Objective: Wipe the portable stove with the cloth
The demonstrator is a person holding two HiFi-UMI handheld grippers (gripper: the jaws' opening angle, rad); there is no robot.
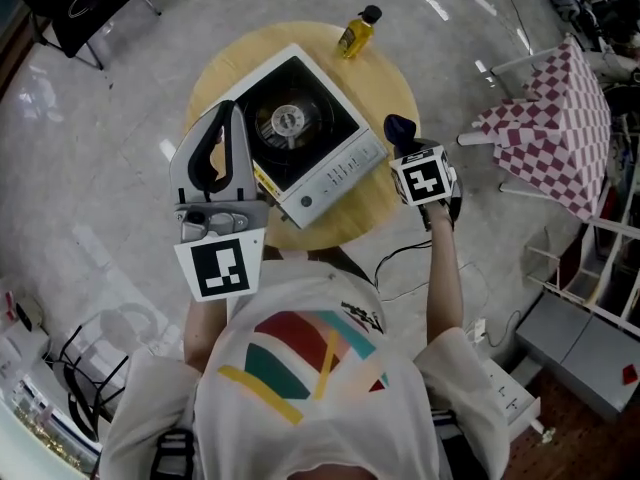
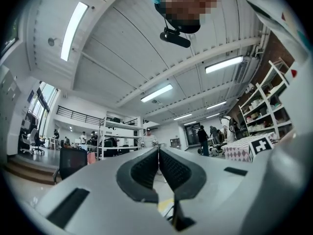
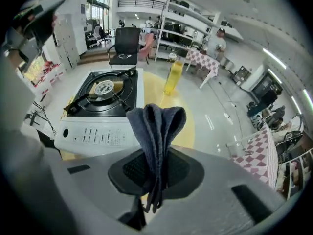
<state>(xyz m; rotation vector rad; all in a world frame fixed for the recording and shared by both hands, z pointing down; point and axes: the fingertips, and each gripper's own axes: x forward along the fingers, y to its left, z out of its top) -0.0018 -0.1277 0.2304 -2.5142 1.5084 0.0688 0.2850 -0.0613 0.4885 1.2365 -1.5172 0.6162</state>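
The white portable stove [image 1: 300,138] with a black burner sits on a round wooden table [image 1: 390,78]. My right gripper [image 1: 403,140] hangs just off the stove's right front corner, shut on a folded dark blue cloth [image 1: 400,128]. In the right gripper view the cloth [image 3: 156,131] stands up between the jaws of that gripper [image 3: 155,168], with the stove [image 3: 100,106] beyond it to the left. My left gripper [image 1: 235,110] is raised over the stove's left edge. In the left gripper view this gripper [image 2: 158,153] is shut on nothing and looks out into the room.
A yellow bottle [image 1: 357,31] stands at the table's far edge, also seen as the bottle [image 3: 172,77] beyond the cloth. A red-and-white chequered table [image 1: 560,118] is to the right, a black chair [image 1: 85,3] at far left. A cable [image 1: 400,258] lies on the floor.
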